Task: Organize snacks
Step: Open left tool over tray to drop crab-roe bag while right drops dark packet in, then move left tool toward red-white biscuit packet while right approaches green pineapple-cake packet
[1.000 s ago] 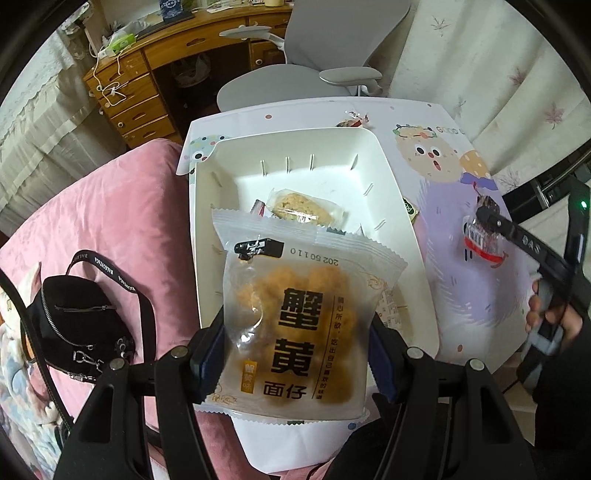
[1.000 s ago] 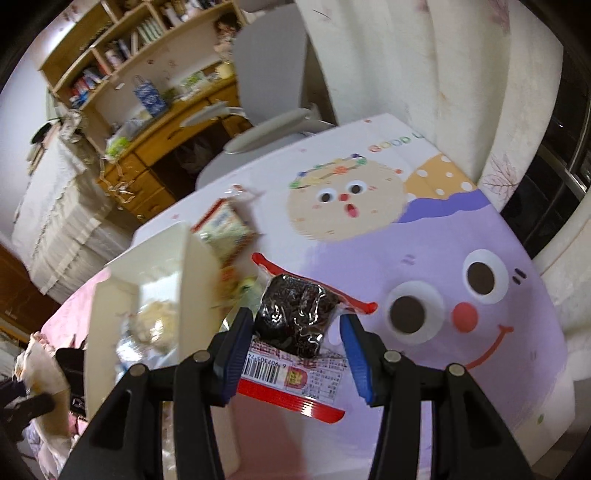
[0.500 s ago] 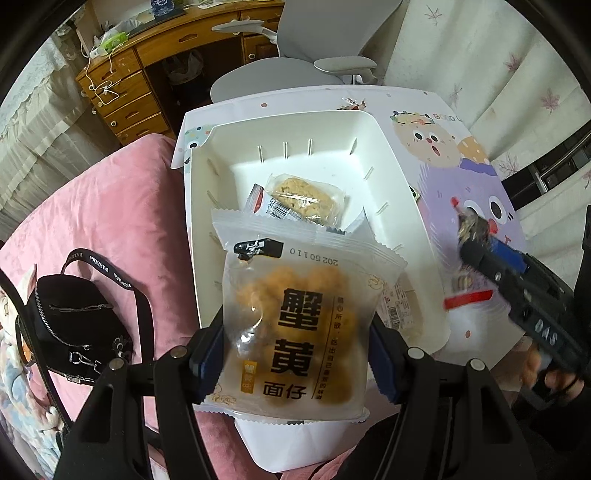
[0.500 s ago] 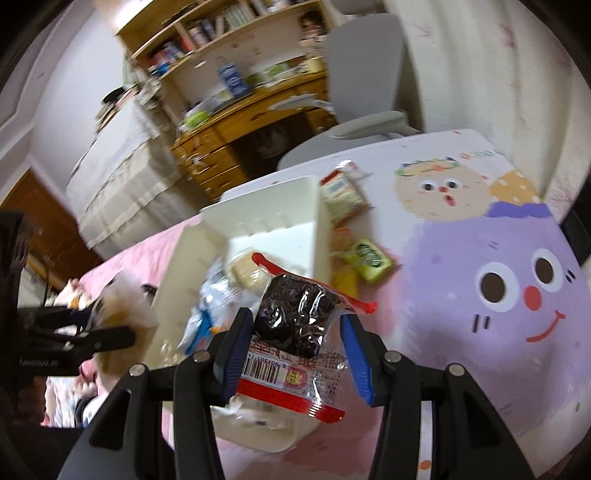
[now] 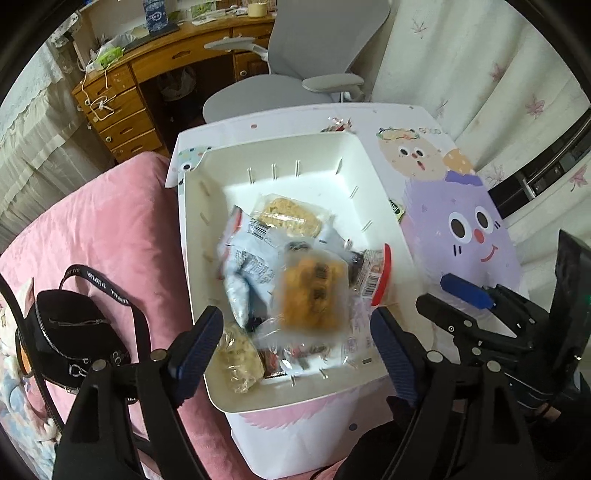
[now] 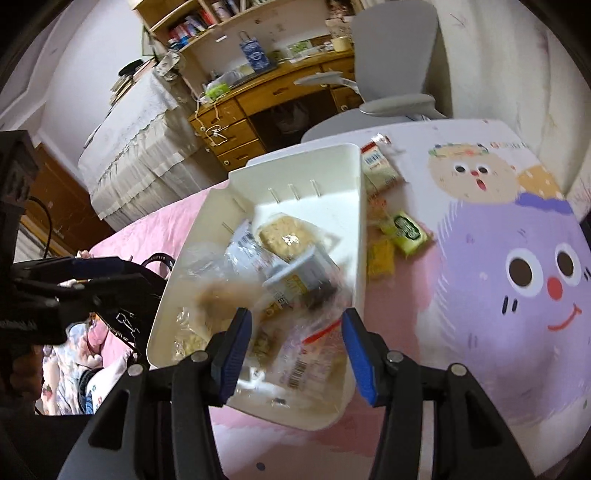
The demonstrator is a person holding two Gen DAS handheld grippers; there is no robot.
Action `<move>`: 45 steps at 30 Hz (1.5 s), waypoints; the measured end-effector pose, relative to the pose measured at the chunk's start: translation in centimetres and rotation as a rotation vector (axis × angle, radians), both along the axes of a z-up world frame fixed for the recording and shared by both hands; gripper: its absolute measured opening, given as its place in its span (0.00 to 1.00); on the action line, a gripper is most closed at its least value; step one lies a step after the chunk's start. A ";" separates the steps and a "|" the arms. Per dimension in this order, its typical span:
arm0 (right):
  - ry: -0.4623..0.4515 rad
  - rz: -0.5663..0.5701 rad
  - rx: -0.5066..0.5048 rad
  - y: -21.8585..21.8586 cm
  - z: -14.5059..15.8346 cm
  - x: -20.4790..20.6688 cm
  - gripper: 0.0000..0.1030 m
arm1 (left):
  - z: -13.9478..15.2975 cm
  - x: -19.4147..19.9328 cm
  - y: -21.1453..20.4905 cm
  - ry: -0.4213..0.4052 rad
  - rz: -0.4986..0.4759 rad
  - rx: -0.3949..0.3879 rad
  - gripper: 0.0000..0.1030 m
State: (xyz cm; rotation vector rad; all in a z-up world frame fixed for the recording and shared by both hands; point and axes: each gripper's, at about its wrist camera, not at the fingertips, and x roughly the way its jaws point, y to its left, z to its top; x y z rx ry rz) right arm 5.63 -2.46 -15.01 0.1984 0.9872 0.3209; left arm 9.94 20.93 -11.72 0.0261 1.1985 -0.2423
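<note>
Snacks pile in the white bin [image 5: 384, 206]: left gripper [image 5: 295, 343] (jaws opening) lets an orange-filled packet [image 5: 314, 291] drop in blurred; right gripper [image 6: 295, 343] stands apart above a red-edged packet [image 6: 314, 354].

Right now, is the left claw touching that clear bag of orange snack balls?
Apart. In the left wrist view the opening left gripper has clear gaps around the blurred bag of orange snack balls.

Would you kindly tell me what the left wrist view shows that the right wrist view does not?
Only the left wrist view: the whole black bag on pink bedding. Only the right wrist view: the green snack packet and yellow packets on the table beside the bin, plus the bookshelf. Both: the white bin of snacks, desk and grey chair.
</note>
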 end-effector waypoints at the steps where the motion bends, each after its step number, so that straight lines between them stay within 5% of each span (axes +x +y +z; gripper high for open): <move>1: 0.002 -0.009 -0.007 -0.2 0.0 -0.1 0.50 | 0.1 0.0 -0.1 -0.002 -0.004 0.002 0.79; 24: 0.003 -0.062 -0.244 -5.3 -1.6 -2.4 0.50 | 1.7 5.1 -9.0 0.001 -0.203 0.046 0.79; 36: -0.113 0.046 -0.332 -7.0 -3.0 2.6 0.50 | 1.5 13.1 -14.2 0.023 -0.220 0.124 0.79; 45: -0.200 0.147 -0.356 -7.8 -5.0 7.1 0.50 | -1.5 20.1 -18.2 0.078 -0.254 0.206 0.79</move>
